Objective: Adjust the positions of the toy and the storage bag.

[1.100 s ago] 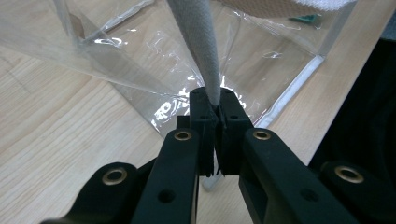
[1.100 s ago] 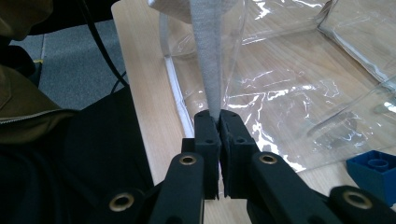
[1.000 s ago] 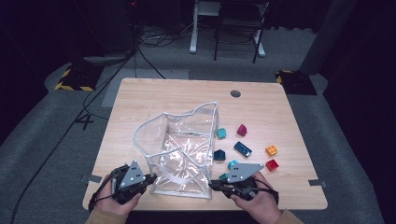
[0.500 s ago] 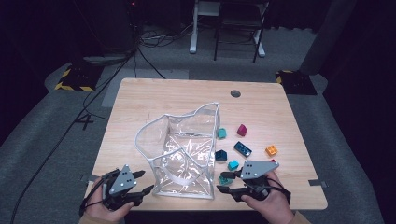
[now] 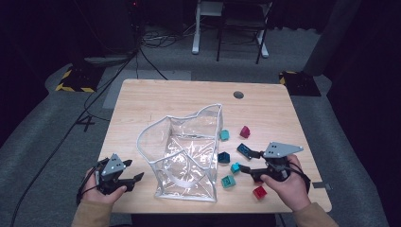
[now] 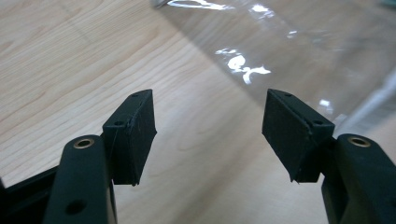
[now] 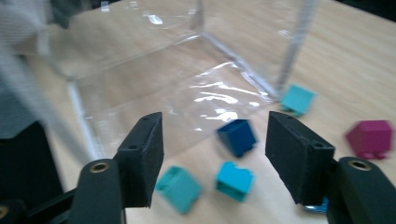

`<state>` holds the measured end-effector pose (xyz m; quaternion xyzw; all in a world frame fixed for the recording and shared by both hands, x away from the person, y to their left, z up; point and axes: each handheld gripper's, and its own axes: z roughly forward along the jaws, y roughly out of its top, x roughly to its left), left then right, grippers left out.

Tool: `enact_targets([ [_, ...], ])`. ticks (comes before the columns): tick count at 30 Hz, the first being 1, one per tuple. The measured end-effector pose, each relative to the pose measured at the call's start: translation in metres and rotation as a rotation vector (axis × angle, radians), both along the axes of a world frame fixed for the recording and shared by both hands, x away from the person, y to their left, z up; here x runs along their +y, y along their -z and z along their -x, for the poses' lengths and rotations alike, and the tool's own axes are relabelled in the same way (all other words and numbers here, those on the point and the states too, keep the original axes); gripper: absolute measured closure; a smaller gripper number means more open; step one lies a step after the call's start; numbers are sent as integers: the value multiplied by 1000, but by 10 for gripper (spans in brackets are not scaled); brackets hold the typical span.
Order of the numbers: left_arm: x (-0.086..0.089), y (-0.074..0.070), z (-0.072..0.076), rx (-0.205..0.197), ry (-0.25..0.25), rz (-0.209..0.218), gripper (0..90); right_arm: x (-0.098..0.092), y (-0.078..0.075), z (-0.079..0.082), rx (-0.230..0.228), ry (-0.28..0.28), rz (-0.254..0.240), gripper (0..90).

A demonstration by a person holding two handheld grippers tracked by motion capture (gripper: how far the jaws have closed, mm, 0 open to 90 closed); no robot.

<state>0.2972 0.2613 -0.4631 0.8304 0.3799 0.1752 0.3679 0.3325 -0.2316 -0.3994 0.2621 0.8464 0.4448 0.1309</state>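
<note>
A clear plastic bag (image 5: 182, 158) with a white rim lies open on the wooden table (image 5: 142, 104). Small blocks are scattered to its right: teal (image 5: 224, 135), magenta (image 5: 244, 131), dark blue (image 5: 223, 157), cyan (image 5: 235, 167) and red (image 5: 259, 192). My left gripper (image 5: 134, 182) rests left of the bag's near corner; its jaws have just been opening and hold nothing (image 6: 210, 135). My right gripper (image 5: 249, 162) sits among the blocks. Its jaws have also just been opening, and they are apart above the dark blue block (image 7: 238, 136) and cyan block (image 7: 234, 180) without touching them.
Another dark blue block (image 5: 244, 150) and a teal one (image 5: 228, 181) lie close to the right gripper. The bag's wall (image 6: 289, 51) rises just beyond the left jaws. A round grommet (image 5: 239, 94) sits near the table's far edge. Chairs and cables stand behind the table.
Both grippers left the bag's near edge: the left one slid left, the right one slid right toward the blocks. Both pairs of jaws went from shut to open.
</note>
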Motion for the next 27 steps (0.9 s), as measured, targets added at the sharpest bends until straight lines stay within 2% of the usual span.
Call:
enact_targets([
  [1, 1, 4, -4, 6, -24, 9, 347, -3, 0, -5, -7, 16, 4, 365],
  [2, 3, 9, -9, 10, -48, -4, 347, -6, 0, -10, -6, 32, 7, 362],
  [4, 4, 15, -13, 10, -65, -20, 341, -11, 1, -21, -8, 67, 19, 356],
  [7, 4, 30, -23, 3, -53, -14, 339, -18, 2, -36, -20, 105, 39, 352],
  [10, 2, 44, -31, 21, -70, -41, 334, -31, 5, -50, -37, 156, 32, 352],
  [12, 3, 46, -35, 35, -86, -20, 323, -40, 9, -57, -33, 190, 14, 352],
  [14, 4, 46, -37, 38, -109, -20, 347, -46, 13, -63, -32, 216, 20, 352],
  [17, 5, 46, -41, 59, -121, -11, 325, -58, 17, -72, -17, 255, 12, 351],
  [19, 4, 46, -42, 58, -132, -8, 313, -62, 18, -76, -12, 275, 9, 349],
  [27, 1, 46, -43, 62, -147, -8, 290, -71, 21, -86, 5, 311, 5, 348],
])
